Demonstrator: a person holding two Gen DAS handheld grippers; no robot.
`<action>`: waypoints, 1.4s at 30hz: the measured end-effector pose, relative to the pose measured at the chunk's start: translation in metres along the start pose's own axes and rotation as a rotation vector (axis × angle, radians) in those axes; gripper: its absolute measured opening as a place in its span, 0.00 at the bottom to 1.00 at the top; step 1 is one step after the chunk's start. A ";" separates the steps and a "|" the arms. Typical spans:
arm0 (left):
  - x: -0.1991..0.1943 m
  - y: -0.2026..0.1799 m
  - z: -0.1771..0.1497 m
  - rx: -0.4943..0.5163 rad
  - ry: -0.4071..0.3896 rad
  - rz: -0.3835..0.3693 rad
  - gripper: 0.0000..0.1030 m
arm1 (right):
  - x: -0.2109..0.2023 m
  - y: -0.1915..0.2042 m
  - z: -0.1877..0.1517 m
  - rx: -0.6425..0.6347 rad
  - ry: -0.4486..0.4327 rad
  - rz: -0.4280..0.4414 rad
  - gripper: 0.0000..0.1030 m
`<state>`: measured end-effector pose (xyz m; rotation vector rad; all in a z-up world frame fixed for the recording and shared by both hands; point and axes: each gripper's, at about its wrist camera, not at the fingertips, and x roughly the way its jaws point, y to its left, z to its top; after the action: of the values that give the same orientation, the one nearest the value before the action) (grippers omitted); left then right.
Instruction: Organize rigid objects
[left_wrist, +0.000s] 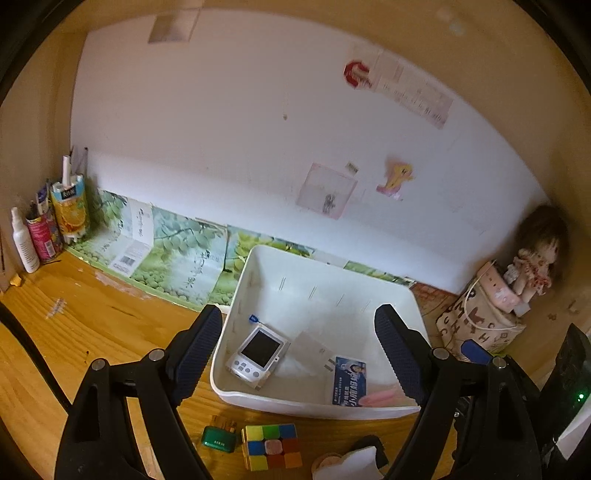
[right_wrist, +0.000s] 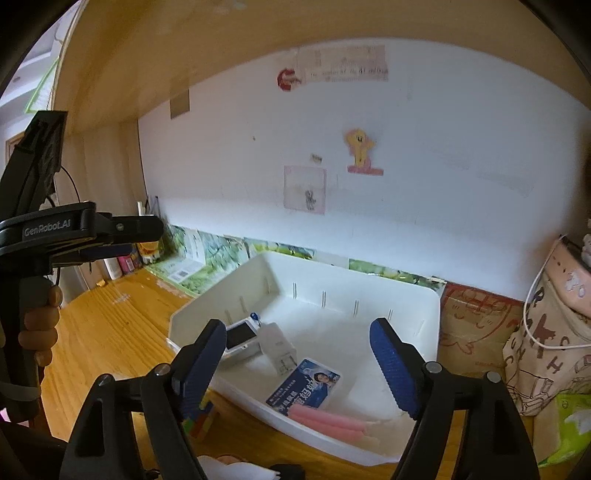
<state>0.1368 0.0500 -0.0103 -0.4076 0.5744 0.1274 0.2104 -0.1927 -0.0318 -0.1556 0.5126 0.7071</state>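
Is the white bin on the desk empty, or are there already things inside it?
Not empty. The white bin holds a small white camera, a white charger block, a blue card and pink sticks.

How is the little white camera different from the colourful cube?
The white camera lies inside the white bin; the colourful cube sits outside on the wooden desk. The camera is flat and one colour; the cube is blocky with many coloured squares. Neither is held by a claw.

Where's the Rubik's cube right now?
In the left wrist view the Rubik's cube sits on the wooden desk, just outside the white bin's near wall, beside a small green box.
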 end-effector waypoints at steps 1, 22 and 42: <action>-0.005 0.000 -0.001 0.000 -0.008 -0.001 0.84 | -0.004 0.001 0.000 0.003 -0.006 -0.001 0.79; -0.115 0.029 -0.038 -0.037 -0.089 0.073 0.84 | -0.080 0.033 -0.017 0.134 -0.042 0.001 0.82; -0.153 0.032 -0.109 0.009 0.086 0.113 0.84 | -0.122 0.073 -0.099 0.255 0.140 0.029 0.82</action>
<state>-0.0530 0.0343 -0.0199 -0.3731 0.6826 0.2160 0.0444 -0.2386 -0.0539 0.0411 0.7349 0.6554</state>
